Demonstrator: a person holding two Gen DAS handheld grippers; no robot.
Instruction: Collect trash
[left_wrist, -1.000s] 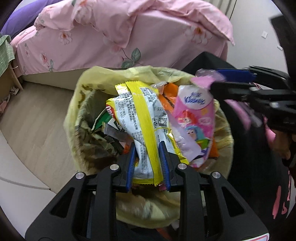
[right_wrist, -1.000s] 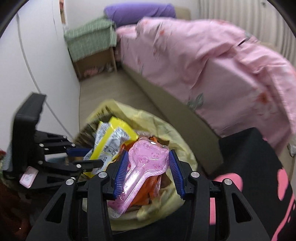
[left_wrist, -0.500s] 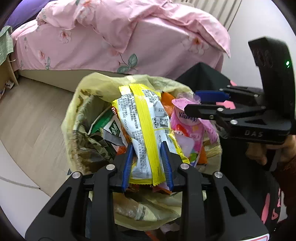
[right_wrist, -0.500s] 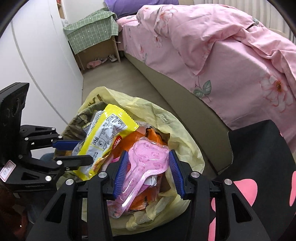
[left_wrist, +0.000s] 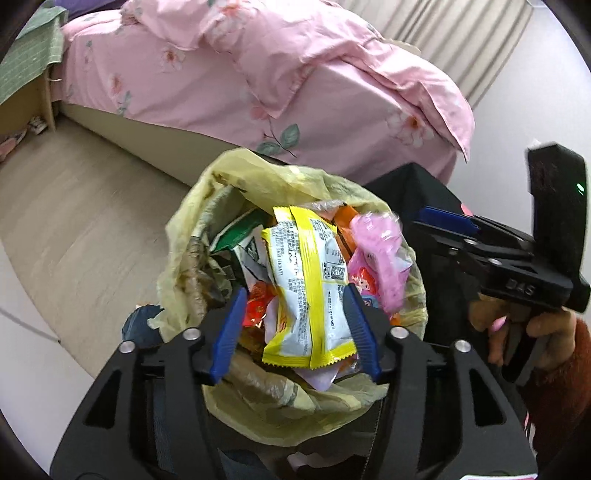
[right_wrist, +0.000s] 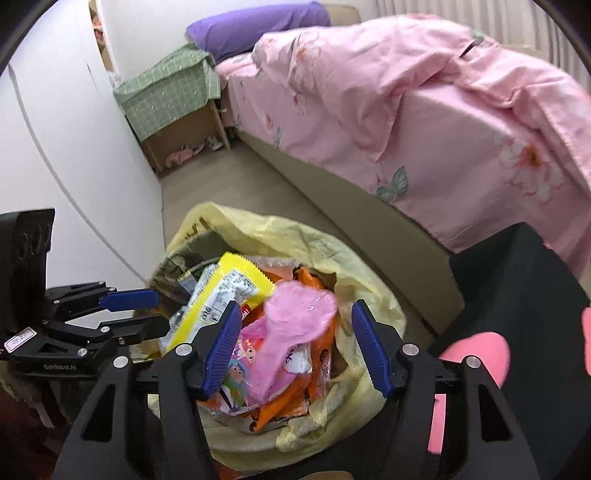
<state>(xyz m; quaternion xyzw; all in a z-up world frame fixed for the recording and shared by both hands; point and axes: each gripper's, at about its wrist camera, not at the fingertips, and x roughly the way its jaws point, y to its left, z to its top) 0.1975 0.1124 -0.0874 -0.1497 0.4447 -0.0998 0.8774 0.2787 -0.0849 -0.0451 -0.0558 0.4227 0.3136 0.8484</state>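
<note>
**2 wrappers let go over a nearly full bag**

While both pairs of tongs spread apart above the crinkled pale-yellow plastic trash bag (left_wrist: 255, 173), the drop-off looks almost finished. The left tongs (left_wrist: 293, 328) are opening, and the yellow-and-white foil snack wrapper (left_wrist: 306, 291) lies between the blue pads without being pressed, its lower edge resting on the heap inside the bag. The right tongs (right_wrist: 295, 347) are opening too; the pink clear-plastic blister pack (right_wrist: 291, 325) sits between their pads, free of both and blurred, so it seems to be falling or settling onto the orange packets (right_wrist: 310, 280) and the pink cartoon-printed tissue packet (right_wrist: 240, 354) beneath.

My reading is that these 2 pieces are as good as delivered. What is left is to pull both tongs clear and look for more litter. The bag is heaped close to its rim, so the top pieces could slide out if it is jostled. No further loose trash shows on the visible floor, though much of the room lies outside both views.

There is no surface here; the bag stands on the pale wood-look floor (left_wrist: 85, 221) of a bedroom. Behind it runs a bed with a pink floral duvet (right_wrist: 424, 103) and a purple pillow (right_wrist: 258, 22). A wooden bedside stand under a green checked cloth (right_wrist: 166, 92) sits against the white wall (right_wrist: 66, 129). A black cloth with pink shapes (right_wrist: 517, 295) lies just beside the bag.
</note>
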